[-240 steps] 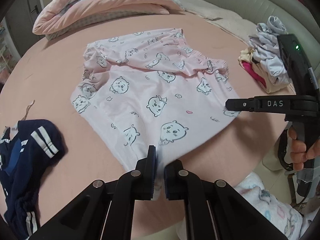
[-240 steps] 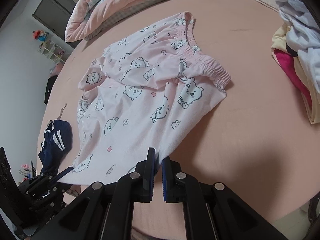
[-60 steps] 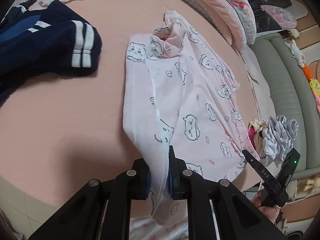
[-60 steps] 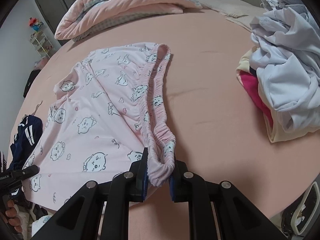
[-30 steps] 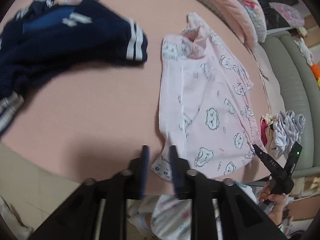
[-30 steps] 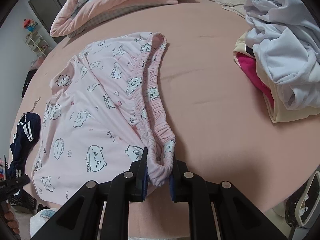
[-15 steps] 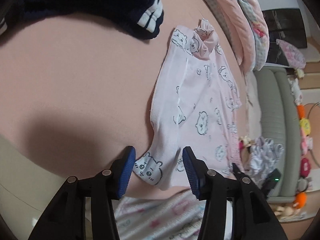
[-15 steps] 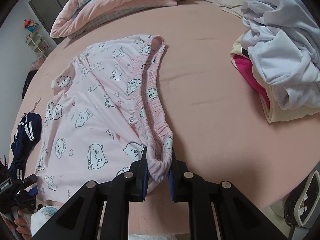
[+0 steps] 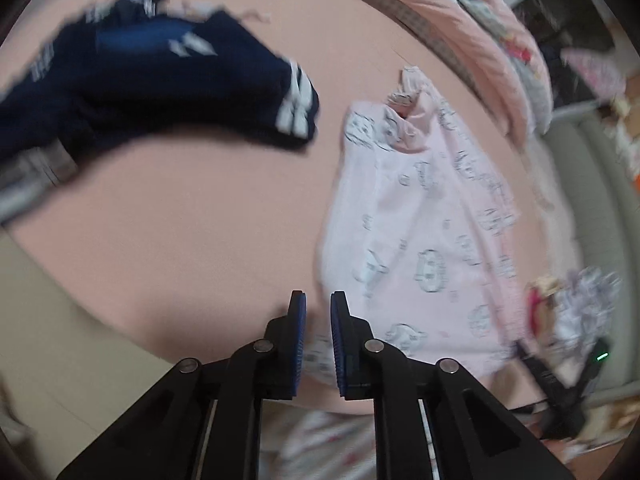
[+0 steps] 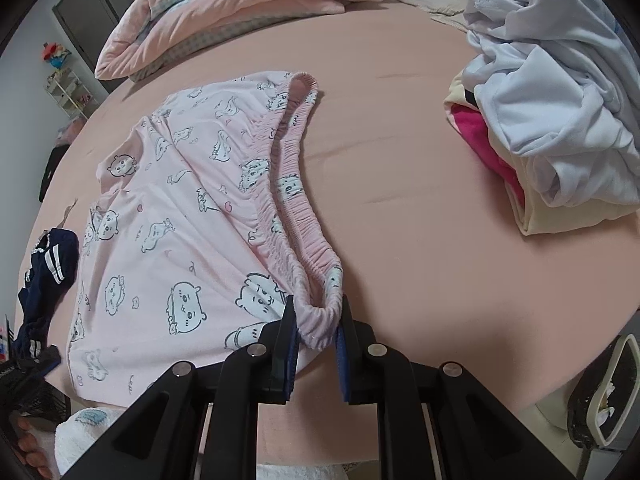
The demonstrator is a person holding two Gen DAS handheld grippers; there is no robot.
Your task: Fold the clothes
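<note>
The pale pink cartoon-print cotton shorts [image 10: 180,216] lie flat on the pink bed [image 10: 400,184], long axis from the right gripper [image 10: 316,332], clamped on the waistband corner, towards the left gripper [image 9: 318,312], whose narrow jaws are closing just beside the hem corner, nothing visibly pinched.

We are in a home bedroom, working on a round bed [image 10: 420,168] covered by a pink sheet, with a folded pink quilt [image 10: 224,12] piled at its far side. Loose laundry lies about: pink cartoon-print shorts [image 10: 188,216], a navy garment [image 9: 152,80] and a heap of white and pink clothes [image 10: 552,120]. A small shelf of toys [image 10: 66,80] stands by the wall beside a grey wardrobe [image 10: 94,8].
</note>
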